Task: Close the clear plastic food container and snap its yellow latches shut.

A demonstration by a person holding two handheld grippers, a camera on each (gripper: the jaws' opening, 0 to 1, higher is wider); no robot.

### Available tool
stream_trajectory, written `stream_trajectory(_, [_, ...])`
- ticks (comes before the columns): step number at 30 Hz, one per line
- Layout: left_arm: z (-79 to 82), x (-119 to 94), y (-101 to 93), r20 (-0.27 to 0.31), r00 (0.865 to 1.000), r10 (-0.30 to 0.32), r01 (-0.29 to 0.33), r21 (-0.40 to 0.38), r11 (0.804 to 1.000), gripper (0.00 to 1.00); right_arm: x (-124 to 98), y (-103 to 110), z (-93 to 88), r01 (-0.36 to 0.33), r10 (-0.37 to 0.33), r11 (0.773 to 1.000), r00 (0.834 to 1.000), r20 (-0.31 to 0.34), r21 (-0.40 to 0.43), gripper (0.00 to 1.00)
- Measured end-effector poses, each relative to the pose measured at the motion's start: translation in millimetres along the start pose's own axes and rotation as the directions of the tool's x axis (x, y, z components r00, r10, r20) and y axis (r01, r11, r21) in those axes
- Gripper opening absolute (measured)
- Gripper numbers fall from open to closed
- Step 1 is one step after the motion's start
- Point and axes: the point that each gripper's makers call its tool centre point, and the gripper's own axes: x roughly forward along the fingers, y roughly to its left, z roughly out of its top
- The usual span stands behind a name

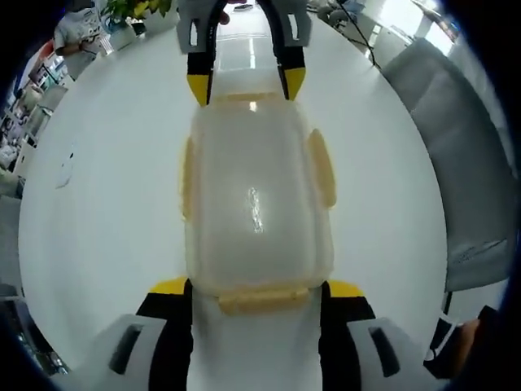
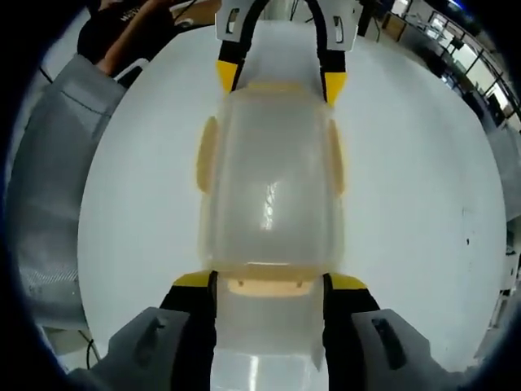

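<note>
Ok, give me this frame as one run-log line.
container: lid on, on white table | left gripper: open, jaws astride near end latch | right gripper: open, astride opposite end latch | side latches: state unclear

We are looking at a clear, frosted plastic food container sitting flat on a white surface, its lid resting on top. The container is rectangular with rounded corners. Pale yellow latches are lining its edges: in the left gripper view, 1 latch is lying along the near short end, and 1 latch is sitting on each long side. In the right gripper view, the near-end latch is showing 2 small slots.
</note>
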Motion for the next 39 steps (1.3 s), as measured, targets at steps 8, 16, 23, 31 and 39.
stream_trajectory(8, [-1.6, 2, -2.7, -0.003, 1.0, 0.004, -0.004, -0.009, 1.0, 0.5, -1, -1, 1.7, -0.001, 0.001, 1.0, 1.0, -0.006, -0.023, 0.37])
stream_trajectory(16, [0.0, 4, -3.5, -0.041, 0.999, 0.004, -0.005, -0.01, 1.0, 0.5, -1, -1, 1.3, -0.002, 0.002, 1.0, 1.0, 0.014, -0.019, 0.36])
stream_trajectory(23, [-1.5, 2, -2.0, -0.023, 1.0, 0.004, -0.005, -0.02, 1.0, 0.5, -1, -2, 2.2, -0.004, 0.004, 1.0, 1.0, 0.002, -0.008, 0.36])
stream_trajectory(31, [-1.1, 1, -2.2, 0.026, 1.0, 0.006, -0.005, -0.028, 1.0, 0.49, -1, 0, -0.2, 0.0, 0.0, 1.0, 1.0, 0.01, -0.004, 0.36])
stream_trajectory(39, [-17.0, -7, 6.2, 0.003, 1.0, 0.026, -0.026, -0.078, 0.997, 0.33, -3, -4, 5.2, 0.015, -0.018, 0.997, 0.999, 0.044, 0.073, 0.35])
